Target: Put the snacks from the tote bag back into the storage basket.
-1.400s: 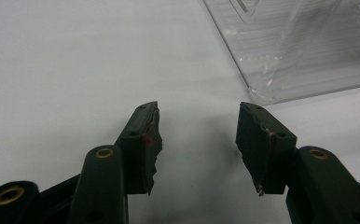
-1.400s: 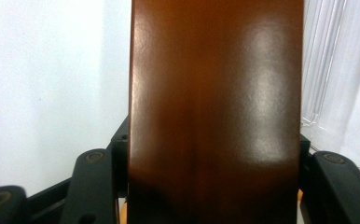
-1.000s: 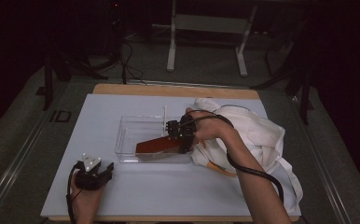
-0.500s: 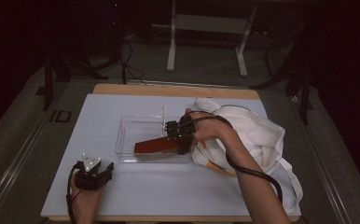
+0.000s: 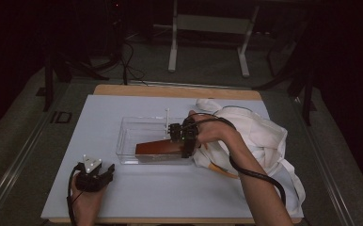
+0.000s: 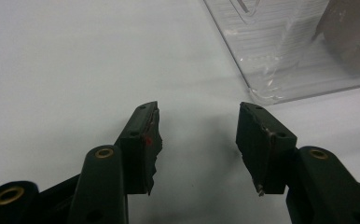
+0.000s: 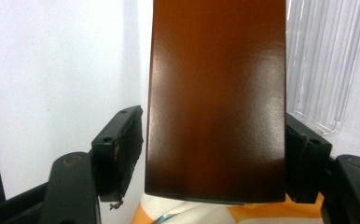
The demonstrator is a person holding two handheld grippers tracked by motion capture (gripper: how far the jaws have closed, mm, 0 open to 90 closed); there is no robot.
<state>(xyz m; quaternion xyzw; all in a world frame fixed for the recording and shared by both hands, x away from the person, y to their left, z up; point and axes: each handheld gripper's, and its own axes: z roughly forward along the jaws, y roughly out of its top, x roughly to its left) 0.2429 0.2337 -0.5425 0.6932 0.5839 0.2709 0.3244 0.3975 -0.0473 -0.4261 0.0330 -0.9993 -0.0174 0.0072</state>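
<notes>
A long brown box (image 5: 161, 149) (image 7: 215, 102) lies tilted at the front of a clear plastic tray (image 5: 137, 127) in the middle of the table. My right gripper (image 5: 183, 141) (image 7: 213, 126) is shut on the box's right end, one jaw on each long side. My left gripper (image 5: 102, 172) (image 6: 197, 109) rests on the white mat near the front left, open with nothing between its jaws. One corner of the tray (image 6: 280, 56) lies just ahead of it to the right.
A crumpled white cloth (image 5: 259, 136) with an orange piece (image 5: 217, 168) covers the right side of the table, under my right forearm. A thin white stick (image 5: 167, 115) stands at the tray's far edge. The white mat (image 5: 90, 122) stretches to the left.
</notes>
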